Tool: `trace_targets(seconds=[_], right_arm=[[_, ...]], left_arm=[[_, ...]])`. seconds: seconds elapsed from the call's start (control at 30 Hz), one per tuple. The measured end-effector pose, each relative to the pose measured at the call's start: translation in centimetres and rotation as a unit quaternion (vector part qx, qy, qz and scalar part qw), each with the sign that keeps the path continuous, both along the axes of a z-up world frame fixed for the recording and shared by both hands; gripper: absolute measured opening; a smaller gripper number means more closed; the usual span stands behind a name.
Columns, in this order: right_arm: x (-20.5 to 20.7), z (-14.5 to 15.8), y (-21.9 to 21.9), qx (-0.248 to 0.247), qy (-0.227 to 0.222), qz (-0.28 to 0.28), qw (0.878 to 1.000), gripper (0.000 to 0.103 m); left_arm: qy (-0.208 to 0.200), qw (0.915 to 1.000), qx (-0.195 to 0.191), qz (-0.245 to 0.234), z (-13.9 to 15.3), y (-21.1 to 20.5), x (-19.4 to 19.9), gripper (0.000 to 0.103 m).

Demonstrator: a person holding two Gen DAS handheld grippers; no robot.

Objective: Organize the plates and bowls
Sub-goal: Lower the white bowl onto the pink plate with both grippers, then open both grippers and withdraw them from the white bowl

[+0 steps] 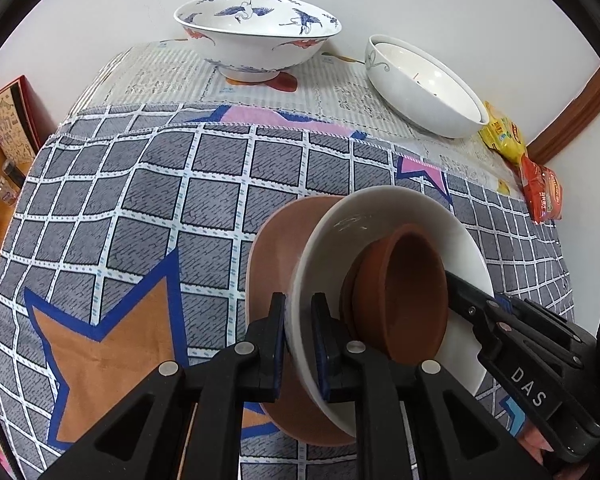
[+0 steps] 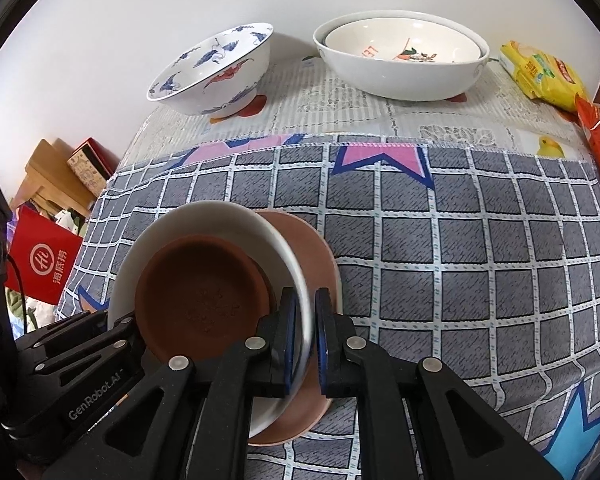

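Left wrist view: the left tongs (image 1: pixel 299 344) are closed on the rim of one white plate (image 1: pixel 388 232), which carries one brown bowl (image 1: pixel 404 292) and lies on one pink plate (image 1: pixel 276 248). At the worktop's (image 1: pixel 140 208) far edge stand two big bowls: the crane bowl (image 1: pixel 256 36) and the white bowl (image 1: pixel 420 88).

Right wrist view: the right tongs (image 2: pixel 305 334) are closed on the same white plate's (image 2: pixel 204 216) opposite rim.

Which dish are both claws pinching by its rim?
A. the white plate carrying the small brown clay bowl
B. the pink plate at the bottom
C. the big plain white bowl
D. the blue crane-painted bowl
A: the left claw and right claw each straddle the rim of the white plate, with the brown clay bowl on it and the pink plate beneath.
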State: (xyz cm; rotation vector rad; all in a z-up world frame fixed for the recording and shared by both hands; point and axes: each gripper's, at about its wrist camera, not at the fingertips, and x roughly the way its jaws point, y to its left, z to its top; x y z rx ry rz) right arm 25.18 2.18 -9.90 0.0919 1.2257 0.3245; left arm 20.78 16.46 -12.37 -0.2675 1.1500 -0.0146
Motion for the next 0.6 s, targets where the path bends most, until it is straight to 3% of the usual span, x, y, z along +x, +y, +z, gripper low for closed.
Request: trace_targets(seconds=[0.37, 0.6], right_arm=[[-1.6, 2.0, -0.5, 0.004, -0.014, 0.008, 1.000, 0.012], [-4.5, 4.9, -1.8, 0.005, -0.044, 0.002, 0.999, 0.012]], left_arm=[[-0.021, 0.9995, 0.024, 0.007, 2.7, -0.4, -2.5, 0.017], [-0.041, 0.9983, 0.041, 0.012, 5.0, -1.1, -5.3, 0.017]])
